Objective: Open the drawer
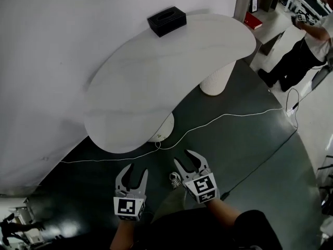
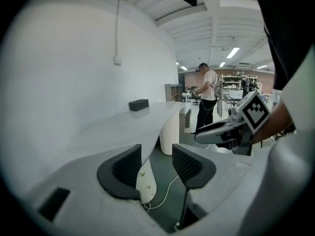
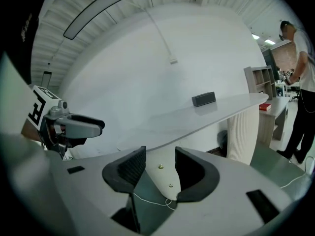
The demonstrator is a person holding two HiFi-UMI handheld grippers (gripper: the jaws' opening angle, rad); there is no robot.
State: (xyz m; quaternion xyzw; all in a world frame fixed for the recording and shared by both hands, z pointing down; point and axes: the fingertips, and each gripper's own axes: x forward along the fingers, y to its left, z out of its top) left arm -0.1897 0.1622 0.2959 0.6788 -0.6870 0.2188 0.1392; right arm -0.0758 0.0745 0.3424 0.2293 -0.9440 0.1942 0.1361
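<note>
Before the white curved tabletop [image 1: 171,72], grey left gripper [image 1: 137,170] and right gripper [image 1: 183,157] are hanging open-jawed, empty; drawer unseen, opening unstarted.

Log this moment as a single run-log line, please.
left gripper: open, empty | right gripper: open, empty | table: untouched | drawer: not in view

- Left gripper [image 1: 136,172] and right gripper [image 1: 183,158] side by side, jaws apart, empty.
- White worktop [image 1: 171,72] just ahead of them; black box [image 1: 167,21] at its far end.
- White cable [image 1: 223,116] crosses the floor [image 1: 250,155] ahead.
</note>
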